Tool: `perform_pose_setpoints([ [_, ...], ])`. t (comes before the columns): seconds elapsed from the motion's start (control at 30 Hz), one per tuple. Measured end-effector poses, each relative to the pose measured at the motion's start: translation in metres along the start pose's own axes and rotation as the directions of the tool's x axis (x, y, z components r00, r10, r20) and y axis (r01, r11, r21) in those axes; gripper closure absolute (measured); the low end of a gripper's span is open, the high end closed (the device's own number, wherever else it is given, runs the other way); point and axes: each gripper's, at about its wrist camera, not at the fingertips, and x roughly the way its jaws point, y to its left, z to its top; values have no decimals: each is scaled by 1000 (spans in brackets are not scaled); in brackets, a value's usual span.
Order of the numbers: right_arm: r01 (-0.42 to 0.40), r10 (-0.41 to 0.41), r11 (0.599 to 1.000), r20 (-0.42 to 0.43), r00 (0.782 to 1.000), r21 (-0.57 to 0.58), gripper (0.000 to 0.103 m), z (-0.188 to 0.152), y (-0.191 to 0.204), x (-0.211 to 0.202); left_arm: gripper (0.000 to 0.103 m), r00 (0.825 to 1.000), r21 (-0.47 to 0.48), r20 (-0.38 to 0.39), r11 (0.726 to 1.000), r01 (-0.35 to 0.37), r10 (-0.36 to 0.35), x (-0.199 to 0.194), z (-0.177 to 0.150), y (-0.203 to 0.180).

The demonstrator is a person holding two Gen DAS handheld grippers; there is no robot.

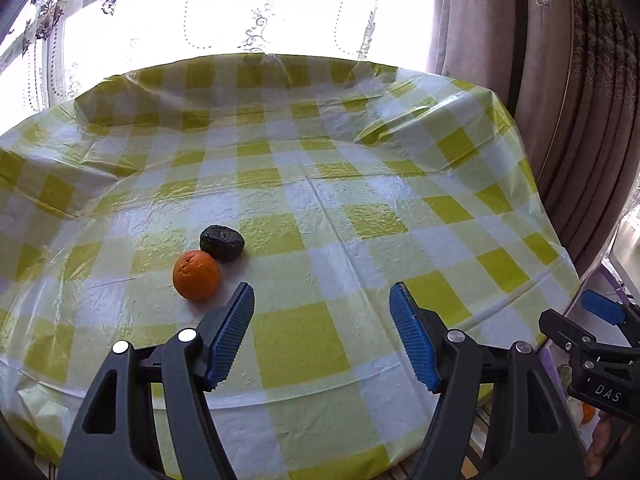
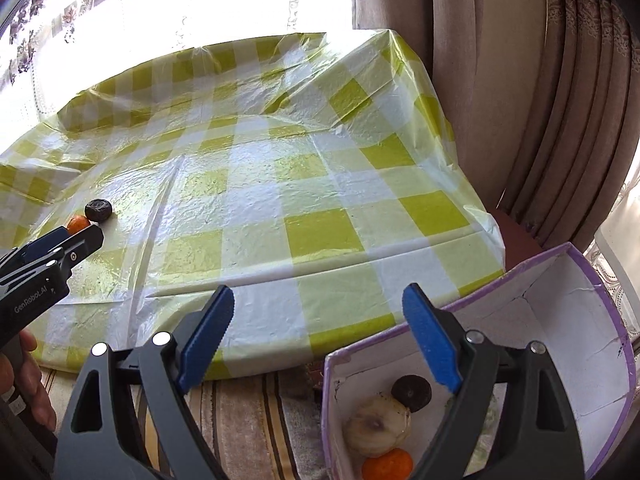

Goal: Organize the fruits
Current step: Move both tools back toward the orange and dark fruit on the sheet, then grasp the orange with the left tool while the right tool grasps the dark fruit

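An orange (image 1: 196,275) and a dark wrinkled fruit (image 1: 222,242) lie touching on the yellow-checked tablecloth (image 1: 360,184); both also show in the right wrist view, the orange (image 2: 78,223) and the dark fruit (image 2: 99,210). My left gripper (image 1: 322,302) is open and empty, just right of the orange; it also shows in the right wrist view (image 2: 60,246). My right gripper (image 2: 318,304) is open and empty above a purple-rimmed white box (image 2: 560,320) beside the table. The box holds a dark fruit (image 2: 412,393), a pale round fruit (image 2: 378,426) and an orange (image 2: 387,465).
Curtains (image 2: 520,100) hang at the right behind the box. A bright window (image 1: 240,8) with lace is behind the table. A striped rug (image 2: 256,420) lies below the table's front edge. The tablecloth is wrinkled and raised at the far left.
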Motion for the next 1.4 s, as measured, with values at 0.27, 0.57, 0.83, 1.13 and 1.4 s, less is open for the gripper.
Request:
perform_pose_setpoints([
  [0.27, -74, 74, 997, 5, 997, -37, 15, 15, 43, 15, 36, 998, -93, -41, 995, -47, 44, 13, 9, 58],
  [0.57, -148, 149, 986, -4, 989, -75, 14, 33, 88, 33, 38, 995, -143, -92, 988, -51, 38, 33, 9, 85],
  [0.83, -182, 180, 980, -28, 983, -83, 13, 39, 109, 48, 48, 990, -130, -135, 990, -56, 39, 49, 10, 90],
  [1.13, -200, 195, 977, -66, 979, -72, 13, 41, 119, 62, 67, 991, -105, -133, 994, -40, 26, 53, 10, 89],
  [1.4, -227, 222, 973, -103, 970, -44, 13, 43, 127, 71, 68, 994, -164, -101, 985, -51, 35, 46, 9, 104],
])
